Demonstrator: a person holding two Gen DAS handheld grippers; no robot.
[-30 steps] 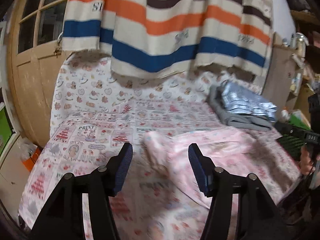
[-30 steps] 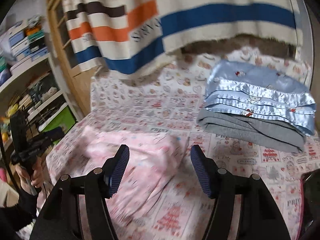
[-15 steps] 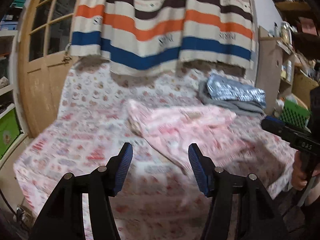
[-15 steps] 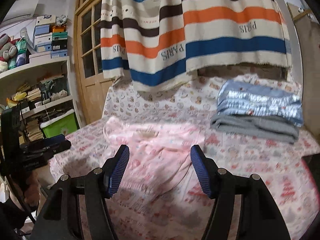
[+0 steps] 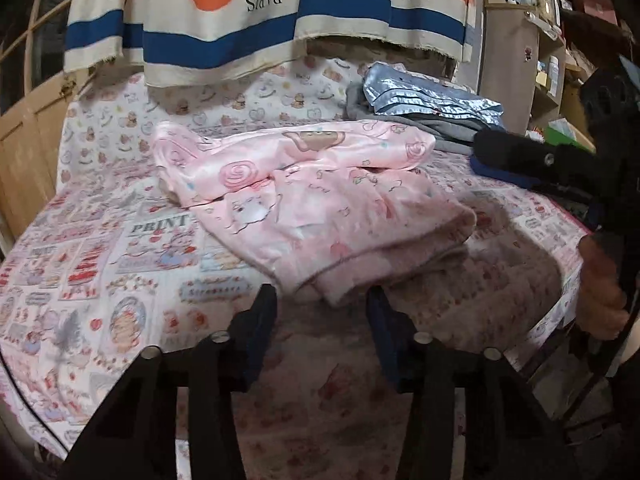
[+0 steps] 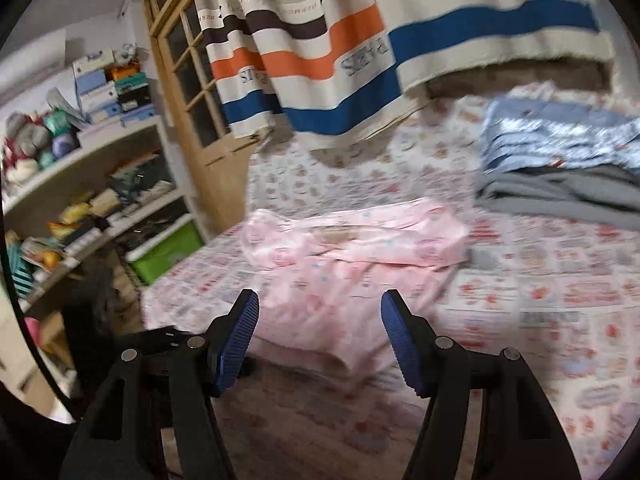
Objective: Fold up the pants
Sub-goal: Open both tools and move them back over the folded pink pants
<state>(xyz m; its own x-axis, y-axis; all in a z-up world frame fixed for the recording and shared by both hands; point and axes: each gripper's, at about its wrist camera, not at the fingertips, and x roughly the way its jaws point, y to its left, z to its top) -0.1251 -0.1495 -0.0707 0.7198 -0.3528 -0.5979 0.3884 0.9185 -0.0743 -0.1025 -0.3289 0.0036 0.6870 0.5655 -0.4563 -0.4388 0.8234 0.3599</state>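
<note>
The pink printed pants (image 5: 320,204) lie loosely folded on the patterned bed sheet (image 5: 120,248). My left gripper (image 5: 320,300) is low at the near hem. Its jaws are closing, and the corner of the fabric sits between the tips without the pads pressing on it. In the left wrist view my right gripper (image 5: 512,160) comes in from the right over the sheet beside the pants, held by a hand (image 5: 600,296). In its own view the right gripper (image 6: 319,300) stands open just above the near part of the pants (image 6: 352,264), with nothing gripped.
A stack of folded blue satin and grey clothes (image 5: 424,96) lies at the back right of the bed. A striped curtain (image 5: 260,12) hangs over the far side. Crowded shelves (image 6: 80,200), a green bin (image 6: 168,252) and a wooden door (image 6: 188,92) stand to the left.
Both grippers have dropped towards the near edge of the pants. The left jaws have narrowed and now have the hem between them. The right jaws stay as wide as before.
</note>
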